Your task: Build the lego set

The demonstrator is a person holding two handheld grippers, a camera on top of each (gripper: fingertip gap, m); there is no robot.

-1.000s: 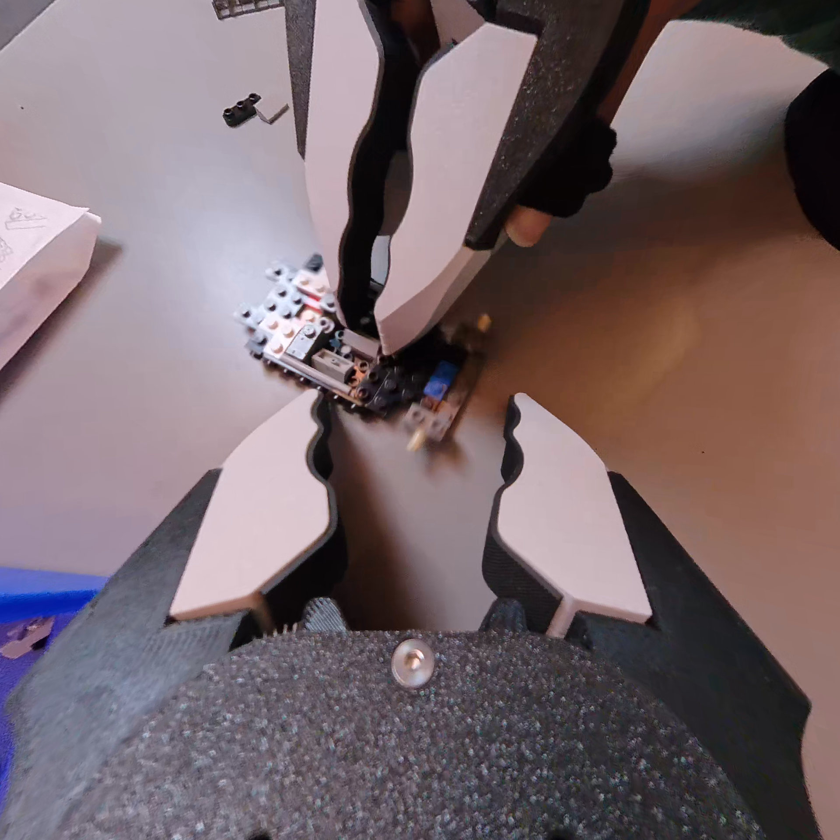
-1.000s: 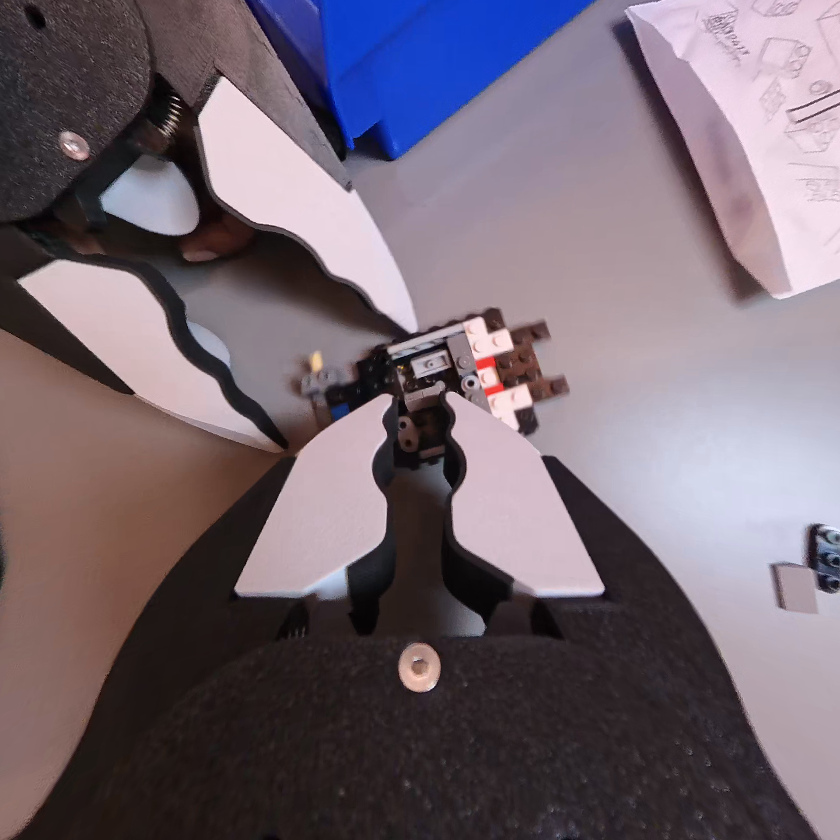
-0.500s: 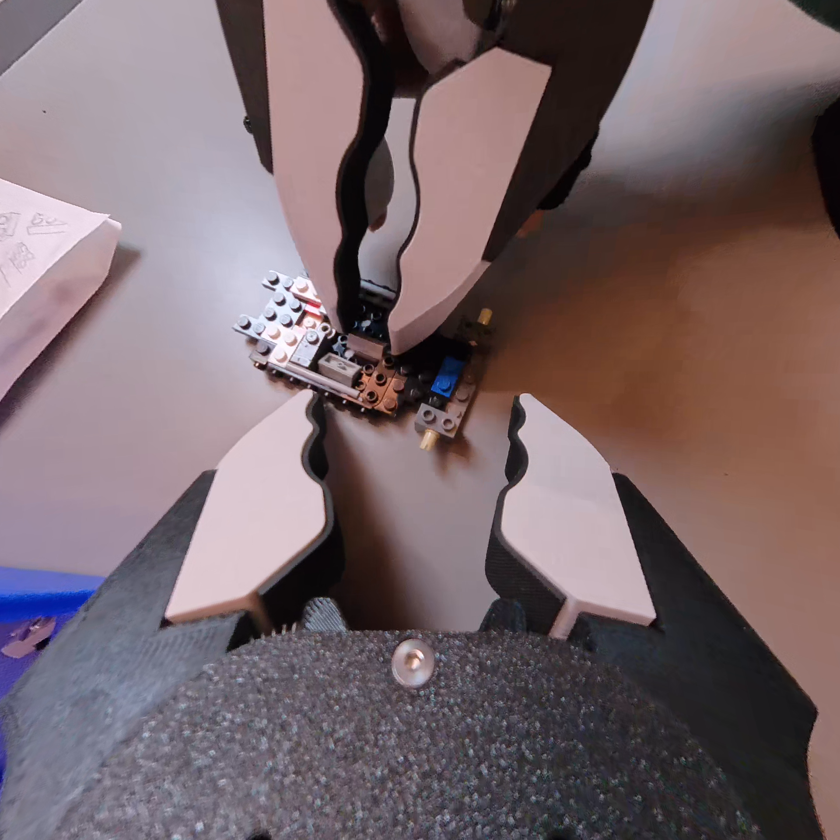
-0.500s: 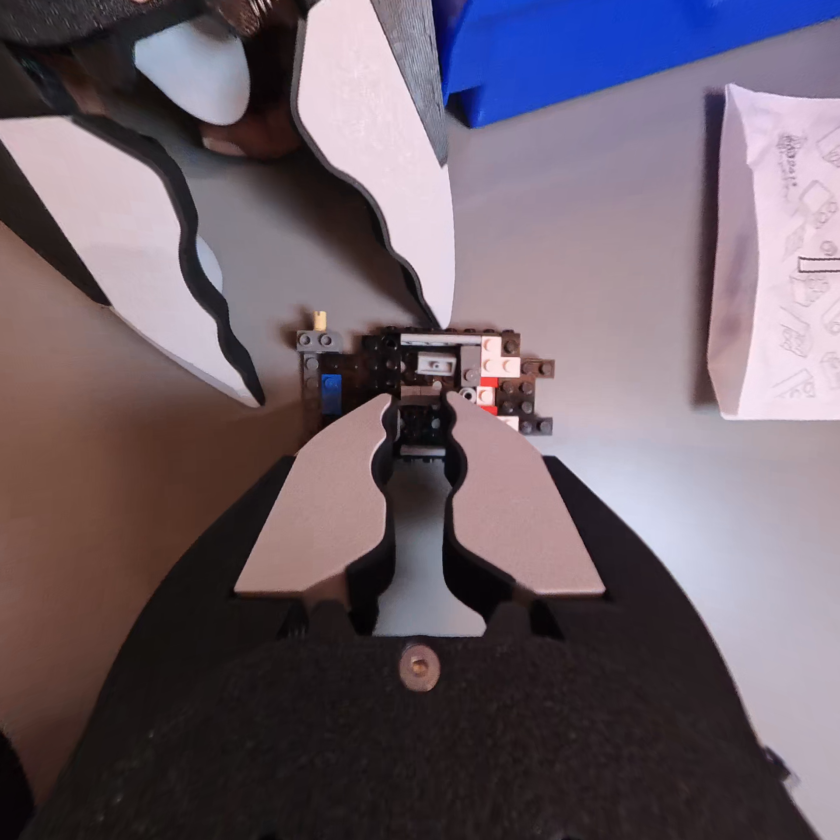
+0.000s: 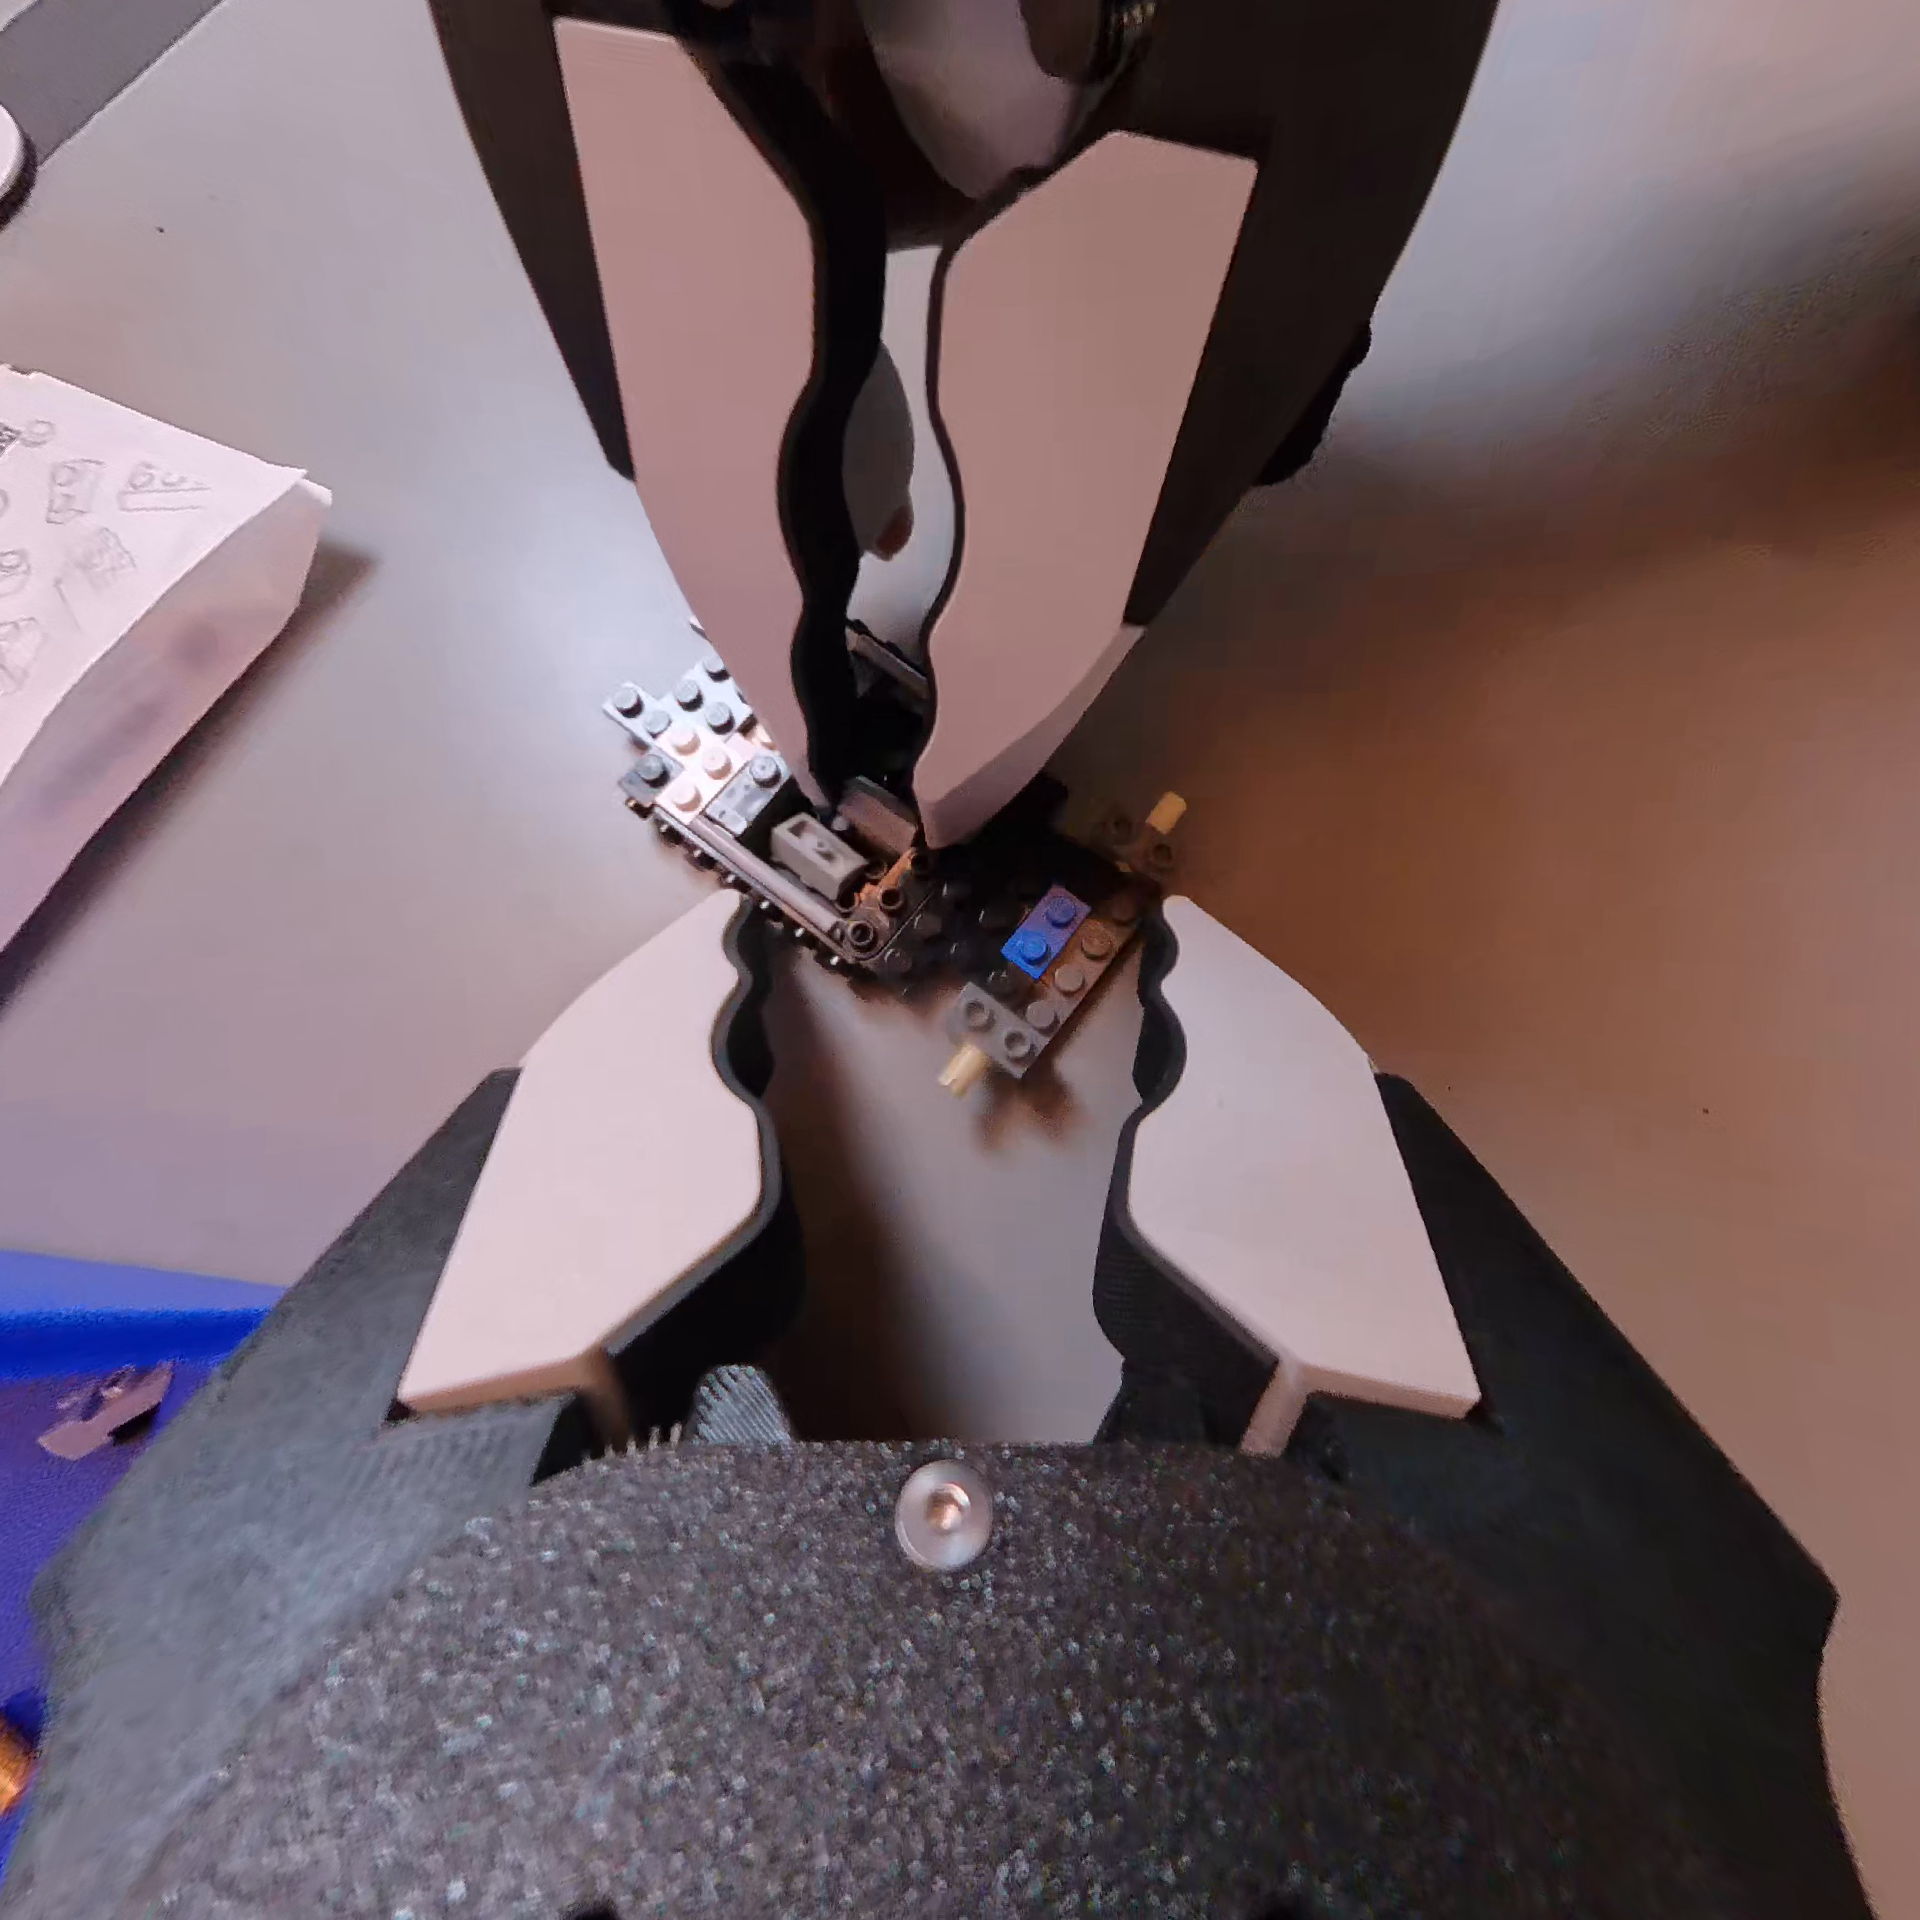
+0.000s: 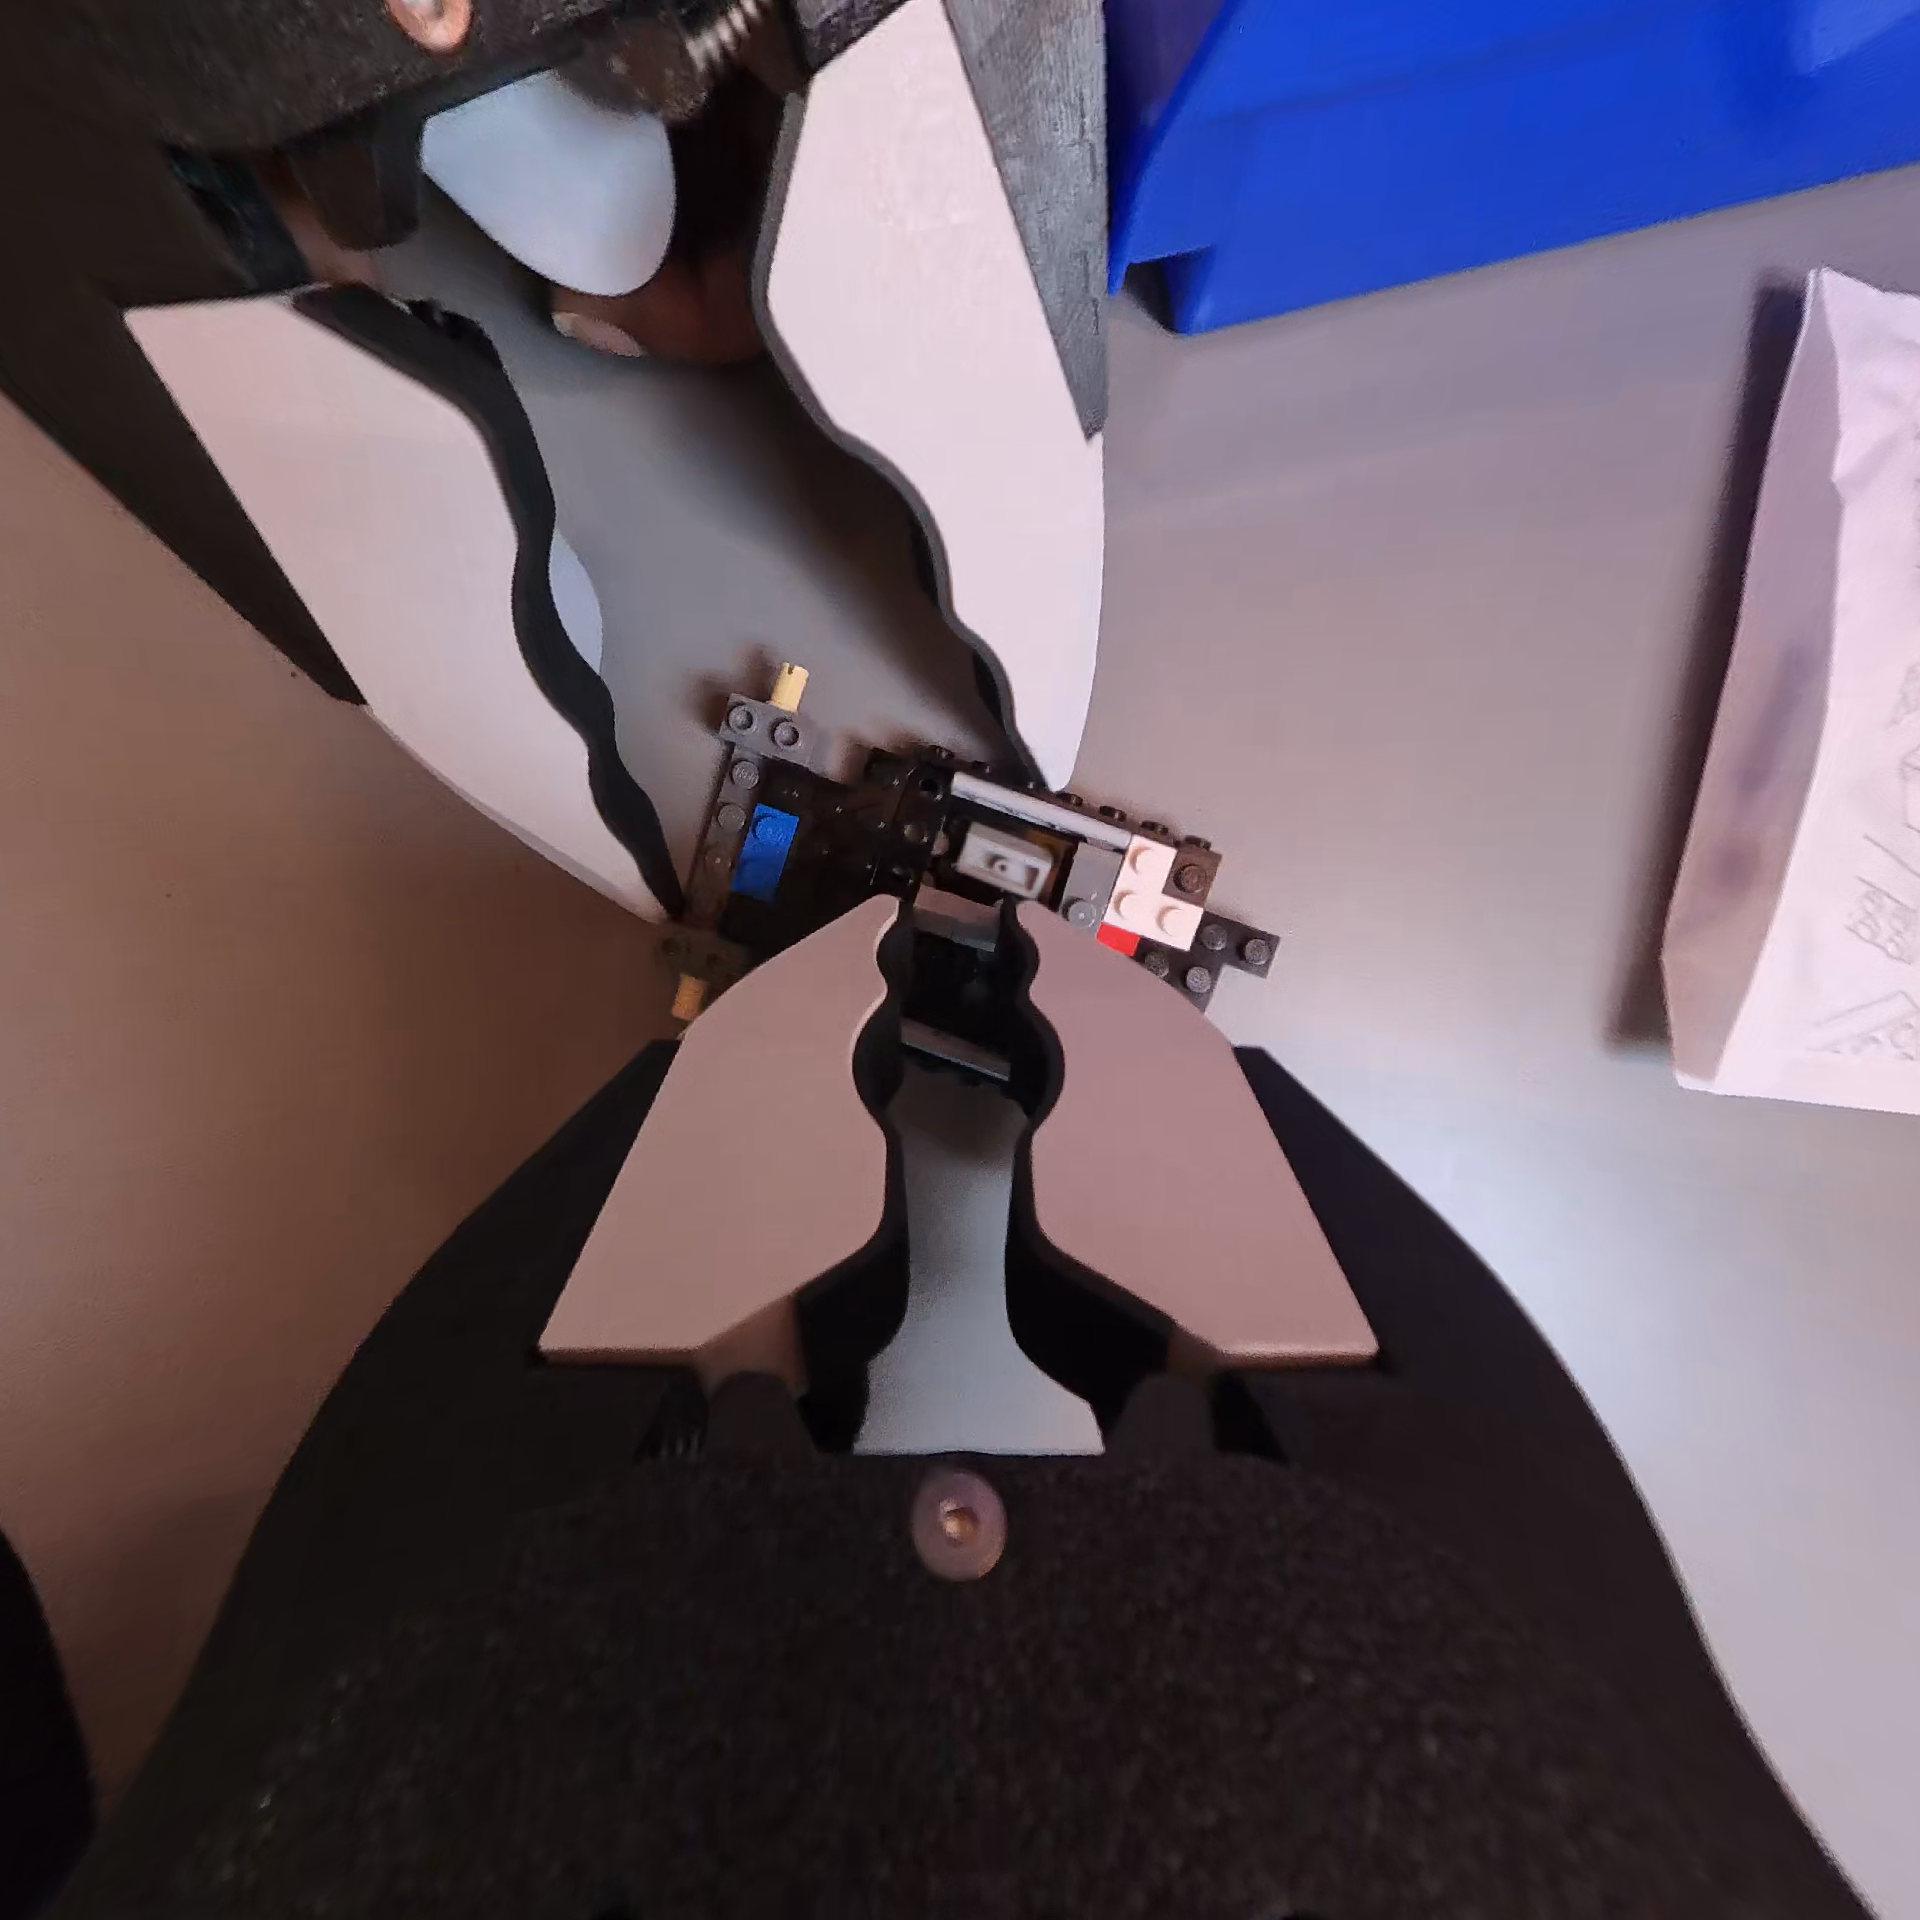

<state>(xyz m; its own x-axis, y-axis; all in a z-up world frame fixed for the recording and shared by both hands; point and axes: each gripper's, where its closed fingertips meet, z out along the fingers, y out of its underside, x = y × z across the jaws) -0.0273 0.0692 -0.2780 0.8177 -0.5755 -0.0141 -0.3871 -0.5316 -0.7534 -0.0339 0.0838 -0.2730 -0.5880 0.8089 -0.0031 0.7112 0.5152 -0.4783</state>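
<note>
**A:** Starting nearest, what is the left tool [image 5: 945, 935] doing?

**B:** It is sitting spread wide, its two pale fingers reaching either side of the near edge of the small flat model of black, grey, white, red and blue plastic studded bricks [image 5: 914, 894]. The fingertips are lying just beside the model's corners; whether they are touching it I cannot tell.

**A:** And the model itself?

**B:** It is lying flat on the smooth grey counter [image 5: 416, 935], between the two tools. A blue two-stud plate [image 5: 1044, 925] is sitting on its black part, and cream pegs [image 5: 961, 1068] are sticking out from its dark grey end bar.

**A:** The right tool [image 6: 956, 914]?

**B:** It is coming in from the far side, narrowed on a small dark grey brick piece [image 6: 961, 920] in the middle of the model, pinching it from both sides.

**A:** How is the model likely to be handling?

**B:** I am judging it light and stiff, yet fragile at the joints; thin plates are probably popping apart under a twist. The thicker black middle is looking safer to hold than the thin winged end or the pegs.

**A:** Farther off?

**B:** A white printed paper booklet [image 6: 1808, 727] is lying well apart to one side, and a blue plastic bin [image 6: 1455, 135] is standing beyond the left tool.
</note>
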